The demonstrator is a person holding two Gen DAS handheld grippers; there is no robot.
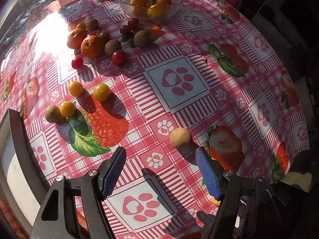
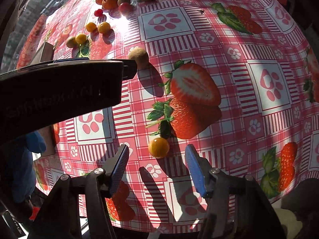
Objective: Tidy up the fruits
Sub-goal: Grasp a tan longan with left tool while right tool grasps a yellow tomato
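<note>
In the left wrist view, loose fruit lies upper left on the tablecloth [image 1: 179, 107] (strawberry print); the left gripper [image 1: 160, 155] stands spread, a tan fruit [image 1: 181, 138] just above its right finger. In the right wrist view, the right gripper [image 2: 156, 152] is spread around a yellow fruit [image 2: 159, 147], not pinching.

Embossed lettering on the left gripper [image 2: 59, 91] body is too dim to read.
</note>
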